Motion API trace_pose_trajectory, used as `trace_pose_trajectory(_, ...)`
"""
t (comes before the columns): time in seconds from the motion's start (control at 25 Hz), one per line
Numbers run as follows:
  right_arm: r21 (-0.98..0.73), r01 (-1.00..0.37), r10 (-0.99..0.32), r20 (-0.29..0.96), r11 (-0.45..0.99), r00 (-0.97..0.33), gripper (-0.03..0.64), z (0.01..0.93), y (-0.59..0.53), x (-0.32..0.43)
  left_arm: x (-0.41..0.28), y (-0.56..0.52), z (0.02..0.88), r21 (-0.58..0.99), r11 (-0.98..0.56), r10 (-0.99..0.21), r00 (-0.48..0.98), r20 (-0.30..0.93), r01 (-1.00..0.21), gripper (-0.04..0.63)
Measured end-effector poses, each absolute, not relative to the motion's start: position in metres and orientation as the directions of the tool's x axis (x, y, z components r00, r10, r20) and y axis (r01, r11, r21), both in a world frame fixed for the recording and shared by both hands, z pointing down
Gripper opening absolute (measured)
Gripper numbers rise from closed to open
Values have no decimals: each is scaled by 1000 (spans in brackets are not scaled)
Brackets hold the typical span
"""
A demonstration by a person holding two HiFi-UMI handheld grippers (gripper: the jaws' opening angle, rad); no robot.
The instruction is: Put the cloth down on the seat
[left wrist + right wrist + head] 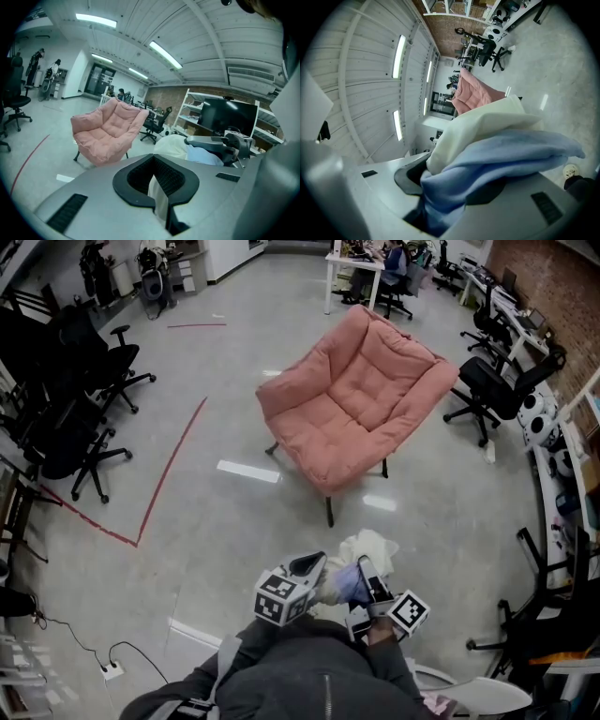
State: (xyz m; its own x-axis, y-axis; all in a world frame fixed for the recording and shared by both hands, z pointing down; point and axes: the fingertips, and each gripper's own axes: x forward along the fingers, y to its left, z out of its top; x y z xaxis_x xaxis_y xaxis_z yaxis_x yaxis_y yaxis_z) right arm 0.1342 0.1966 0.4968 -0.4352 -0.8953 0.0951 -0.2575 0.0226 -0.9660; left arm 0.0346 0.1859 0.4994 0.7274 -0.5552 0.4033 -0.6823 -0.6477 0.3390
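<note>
A pink cushioned chair [352,399] stands on the floor ahead, and its seat [319,432] is bare. I hold a bundled cloth [371,548], cream with a pale blue part [351,583], low in front of my body, short of the chair. My left gripper [315,570] is shut on a cream strip of the cloth [156,198]. Blue and cream folds of the cloth [501,150] spill over the right gripper [425,206], which is shut on them. In the left gripper view the chair [105,129] lies ahead to the left, with the right gripper [220,144] at the right.
Black office chairs [70,418] crowd the left side, and more office chairs [497,385] stand right of the pink chair. A red tape line [169,470] crosses the grey floor. White desks [352,268] are at the back, shelving runs along the right wall, and a power strip [111,671] lies near left.
</note>
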Motion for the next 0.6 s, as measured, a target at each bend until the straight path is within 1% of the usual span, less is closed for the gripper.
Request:
trace_pose_trajectory(0.24, -969, -247, -877, 103, 18, -469, 169, 506, 190, 134, 31, 185, 511, 341, -622, -569, 706, 421, -705, 8)
trace_pose_trajectory(0.6, -977, -215, -887, 108, -10, -449, 169, 516, 202, 135, 28, 198, 519, 342, -620, -549, 702, 453, -706, 6)
